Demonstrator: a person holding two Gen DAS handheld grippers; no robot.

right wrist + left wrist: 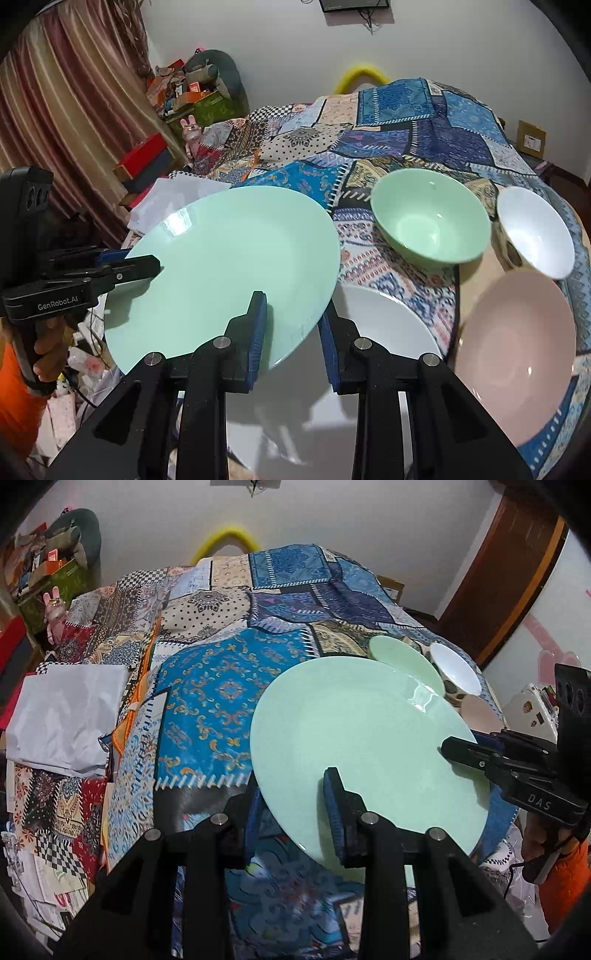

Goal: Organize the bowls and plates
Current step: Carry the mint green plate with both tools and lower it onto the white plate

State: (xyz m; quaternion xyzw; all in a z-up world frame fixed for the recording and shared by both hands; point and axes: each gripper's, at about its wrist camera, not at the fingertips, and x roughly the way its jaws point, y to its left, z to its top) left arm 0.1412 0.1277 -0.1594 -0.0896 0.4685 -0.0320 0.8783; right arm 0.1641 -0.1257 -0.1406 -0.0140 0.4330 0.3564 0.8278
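A large mint green plate [369, 746] is held tilted above the patchwork table by both grippers. My left gripper [295, 812] is shut on its near rim, and it shows at the plate's left rim in the right wrist view [147, 264]. My right gripper [293, 332] is shut on the plate [229, 266], and it shows at the plate's right rim in the left wrist view [454, 747]. A white plate [384, 325] lies under the right gripper. A green bowl [428, 221], a white bowl [535, 229] and a pink bowl [517, 354] stand to the right.
A patchwork cloth [221, 686] covers the table. A grey folded cloth or paper [62, 716] lies at the table's left edge. Boxes and clutter [184, 92] stand by the curtain at the far left.
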